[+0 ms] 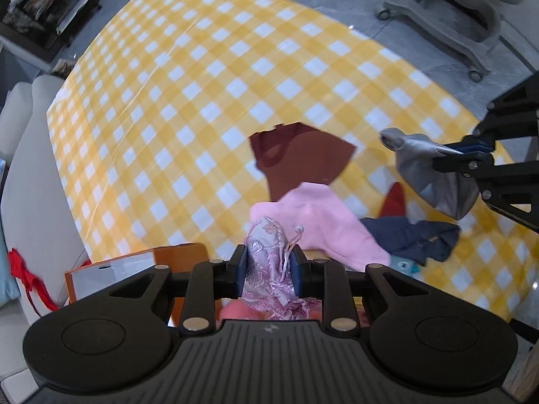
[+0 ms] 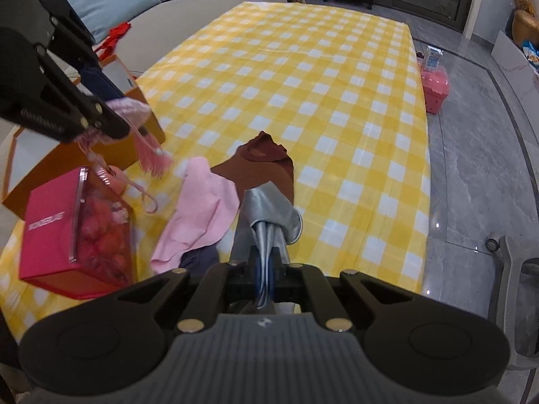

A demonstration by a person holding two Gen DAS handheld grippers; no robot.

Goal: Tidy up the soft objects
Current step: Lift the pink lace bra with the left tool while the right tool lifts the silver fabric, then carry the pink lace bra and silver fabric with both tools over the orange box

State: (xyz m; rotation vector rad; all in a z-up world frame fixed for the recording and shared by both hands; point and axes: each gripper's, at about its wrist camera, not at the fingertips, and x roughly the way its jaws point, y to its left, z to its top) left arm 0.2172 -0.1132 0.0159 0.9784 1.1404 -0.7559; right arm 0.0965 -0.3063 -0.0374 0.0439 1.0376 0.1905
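My left gripper (image 1: 267,264) is shut on a pink brocade drawstring pouch (image 1: 269,269) and holds it above the near table edge; its pink tassel (image 2: 151,158) hangs in the right wrist view. My right gripper (image 2: 266,269) is shut on a silver-grey cloth (image 2: 266,208), also seen held up at the right in the left wrist view (image 1: 424,165). On the yellow checked tablecloth (image 1: 202,101) lie a brown cloth (image 1: 296,155), a pink cloth (image 1: 323,222) and a dark navy cloth (image 1: 411,239), overlapping.
An orange paper bag (image 2: 101,155) and a red gift box (image 2: 57,232) stand at the table's near left. A sofa with cushions (image 2: 111,3) lies to the left. A pink basket (image 2: 436,87) and a chair base (image 1: 454,27) are on the floor.
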